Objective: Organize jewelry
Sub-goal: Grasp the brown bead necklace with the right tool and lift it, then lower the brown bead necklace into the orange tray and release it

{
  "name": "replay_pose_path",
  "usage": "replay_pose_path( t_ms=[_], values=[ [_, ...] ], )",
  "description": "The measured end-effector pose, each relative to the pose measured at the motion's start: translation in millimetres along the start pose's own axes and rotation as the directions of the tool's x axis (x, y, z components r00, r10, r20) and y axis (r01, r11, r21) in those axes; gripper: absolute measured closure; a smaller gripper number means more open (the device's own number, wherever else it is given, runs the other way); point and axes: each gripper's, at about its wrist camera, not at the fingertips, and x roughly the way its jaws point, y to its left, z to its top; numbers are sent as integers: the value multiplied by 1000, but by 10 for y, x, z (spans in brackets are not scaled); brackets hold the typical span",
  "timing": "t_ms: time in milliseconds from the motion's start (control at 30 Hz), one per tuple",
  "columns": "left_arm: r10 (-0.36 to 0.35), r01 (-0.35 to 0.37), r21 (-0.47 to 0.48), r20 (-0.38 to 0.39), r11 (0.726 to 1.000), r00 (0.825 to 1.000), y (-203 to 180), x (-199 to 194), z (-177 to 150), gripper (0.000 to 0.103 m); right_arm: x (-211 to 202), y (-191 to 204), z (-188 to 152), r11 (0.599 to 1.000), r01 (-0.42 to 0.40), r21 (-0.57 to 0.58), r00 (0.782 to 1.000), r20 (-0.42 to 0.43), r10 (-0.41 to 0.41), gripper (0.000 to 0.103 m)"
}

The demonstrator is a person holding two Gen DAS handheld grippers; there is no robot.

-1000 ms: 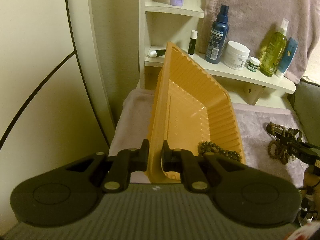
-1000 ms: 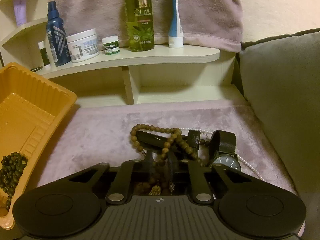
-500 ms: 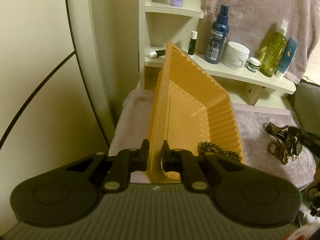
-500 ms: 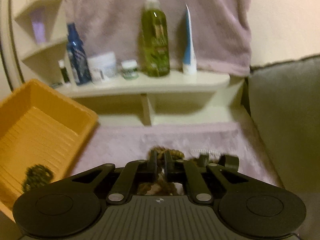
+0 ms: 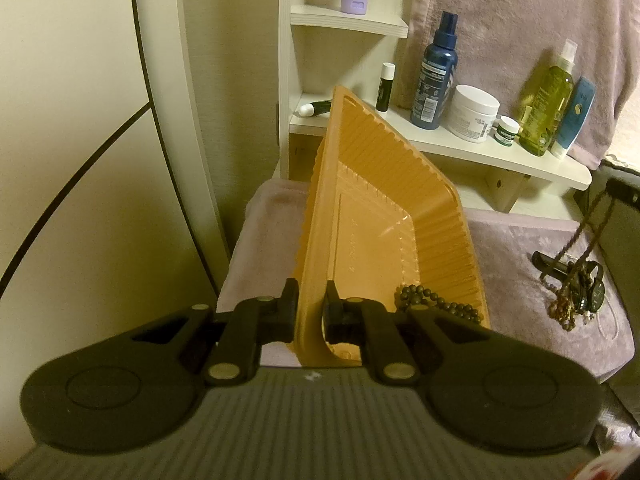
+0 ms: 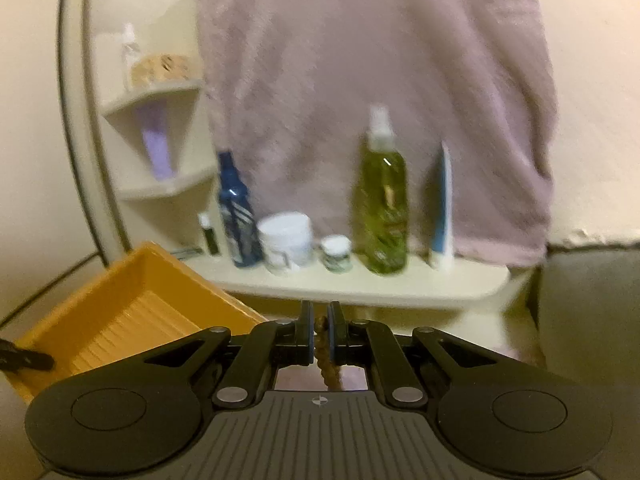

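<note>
While the pads of the right gripper (image 6: 319, 334) were pinched tight on a strand of brown wooden beads (image 6: 320, 340), the rest of that strand hung below them toward the heap of jewelry (image 5: 576, 284) on the mauve cloth (image 5: 516, 256). From the left wrist view the strand ran taut from the pile up to the right edge of the frame, and a watch (image 5: 596, 290) and a thin pearl string (image 5: 610, 320) lay tangled at its foot. Doing this step well would, I judged, mean lifting until the beads hung free of the watch before carrying them across to the orange tray (image 5: 384, 216); a snag could drag the whole heap along. A shake or a pause might let the tangle drop off.

The left gripper (image 5: 312, 312) was closed on the tray's near wall, one finger inside and one outside, and held the tray tipped up on its edge so that a dark bead bracelet (image 5: 432, 306) sat in the low corner. That gripper pointed steeply down at the cloth, while the right one looked nearly level at the shelf (image 6: 360, 288) of bottles.
</note>
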Motion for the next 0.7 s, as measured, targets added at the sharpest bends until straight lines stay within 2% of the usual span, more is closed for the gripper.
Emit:
replay_pose_path(
  t_ms=[367, 700],
  values=[
    [-1, 1, -3, 1, 1000, 1000, 4, -6, -1, 93, -67, 415, 435, 988, -138, -69, 984, 103, 144, 97],
    [-9, 9, -8, 1, 1000, 1000, 32, -8, 3, 93, -6, 1013, 717, 942, -299, -150, 940, 122, 318, 97]
  ],
)
